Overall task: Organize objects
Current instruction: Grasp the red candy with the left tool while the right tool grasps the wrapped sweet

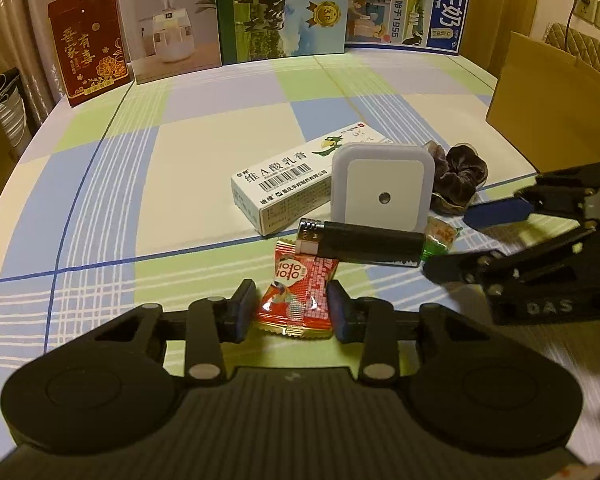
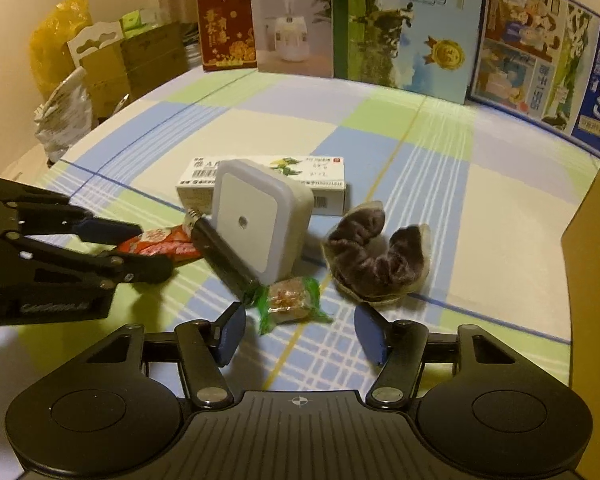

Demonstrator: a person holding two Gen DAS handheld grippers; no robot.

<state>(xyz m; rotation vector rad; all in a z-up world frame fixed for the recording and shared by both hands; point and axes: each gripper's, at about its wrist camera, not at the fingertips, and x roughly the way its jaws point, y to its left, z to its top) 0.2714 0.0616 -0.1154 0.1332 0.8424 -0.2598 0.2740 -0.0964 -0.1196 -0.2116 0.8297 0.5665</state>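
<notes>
A red candy packet (image 1: 296,296) lies on the checked tablecloth (image 1: 140,184), and my left gripper (image 1: 294,310) is shut on it, pads touching both its sides. In the right wrist view that left gripper (image 2: 136,250) reaches in from the left around the red candy packet (image 2: 160,246). My right gripper (image 2: 300,336) is open, with a green-wrapped candy (image 2: 288,300) just ahead of its tips. Behind it lie a black lighter (image 2: 224,256), a white night light (image 2: 260,220), a white ointment box (image 2: 324,184) and a brown scrunchie (image 2: 376,256).
Upright boxes line the table's far edge: a red box (image 1: 88,44), a humidifier box (image 1: 168,20) and milk cartons (image 1: 284,8). A cardboard box (image 1: 540,100) stands at the right edge. Bags and cartons (image 2: 100,60) sit beyond the table's left side.
</notes>
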